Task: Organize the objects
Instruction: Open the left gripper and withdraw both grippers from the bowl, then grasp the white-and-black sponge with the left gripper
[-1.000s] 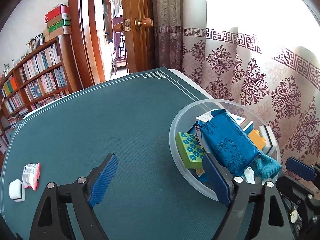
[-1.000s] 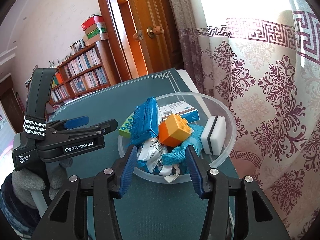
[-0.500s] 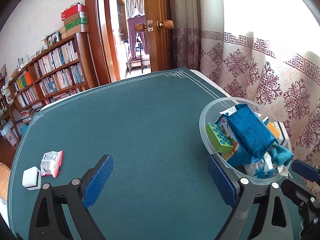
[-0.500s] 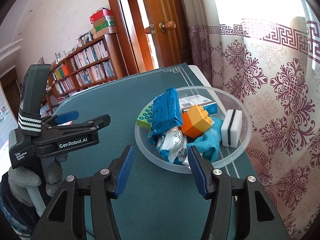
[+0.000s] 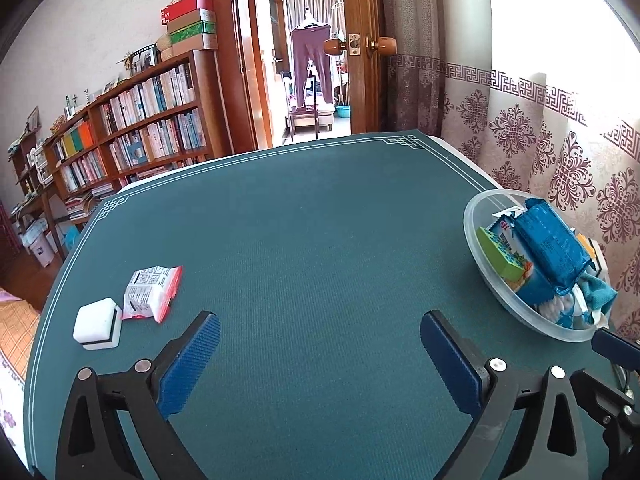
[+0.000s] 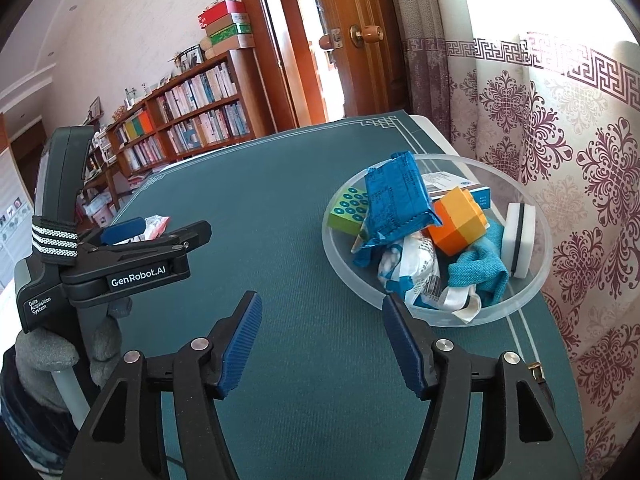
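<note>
Teal felt covers the table (image 5: 320, 240), where a clear plastic bowl (image 6: 532, 300) near the curtain holds a blue foil packet (image 6: 396, 204), an orange toy brick (image 6: 460, 220) and other items. Left gripper (image 5: 320, 356) and right gripper (image 6: 320, 340) hang over bare felt, jaws opening, nothing between them. A white sponge block (image 5: 98, 324) touches a red-edged snack wrapper (image 5: 150, 292) far left.

White lettering reading "GenRobot.AI" runs along the black side of the left gripper (image 6: 160, 236), seen from the right wrist view; a smaller label lower on its body reads "Data Acquisition System". A QR code and fine print mark the white-and-red packet (image 5: 150, 292) lying on the surface, too small to read. Print on the blue wrapper (image 6: 396, 200) and the carton in the bowl (image 6: 536, 292) is likewise illegible.
</note>
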The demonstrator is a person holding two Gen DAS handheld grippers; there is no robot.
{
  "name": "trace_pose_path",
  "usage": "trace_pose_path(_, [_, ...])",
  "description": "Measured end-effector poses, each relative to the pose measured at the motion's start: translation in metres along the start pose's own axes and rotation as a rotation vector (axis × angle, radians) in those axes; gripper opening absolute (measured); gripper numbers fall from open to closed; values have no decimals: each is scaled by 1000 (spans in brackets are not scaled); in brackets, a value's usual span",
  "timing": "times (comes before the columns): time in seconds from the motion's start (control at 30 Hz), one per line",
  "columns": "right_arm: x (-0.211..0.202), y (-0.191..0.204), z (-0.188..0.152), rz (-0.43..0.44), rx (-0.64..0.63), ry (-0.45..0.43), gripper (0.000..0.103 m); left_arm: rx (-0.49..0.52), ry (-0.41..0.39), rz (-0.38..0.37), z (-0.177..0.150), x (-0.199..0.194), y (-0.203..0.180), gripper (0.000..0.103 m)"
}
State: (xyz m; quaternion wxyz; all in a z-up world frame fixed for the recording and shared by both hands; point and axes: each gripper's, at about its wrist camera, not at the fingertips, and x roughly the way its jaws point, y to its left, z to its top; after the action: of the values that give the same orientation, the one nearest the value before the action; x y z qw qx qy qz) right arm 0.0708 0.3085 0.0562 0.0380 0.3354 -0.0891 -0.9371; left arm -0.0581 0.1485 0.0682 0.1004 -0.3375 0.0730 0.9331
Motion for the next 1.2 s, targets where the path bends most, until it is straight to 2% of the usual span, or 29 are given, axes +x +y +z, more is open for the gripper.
trace_pose_path(0.43, [21, 33, -5, 45, -30, 60, 65, -65, 45, 51, -19, 8, 46, 102])
trace_pose_path(0.9, [40, 55, -11, 74, -45, 119, 65, -149, 87, 124, -33, 15, 99, 102])
trace_pose_path(1.2, [53, 65, -11, 97, -39, 152, 66, -186, 106, 155, -37, 19, 120, 102])
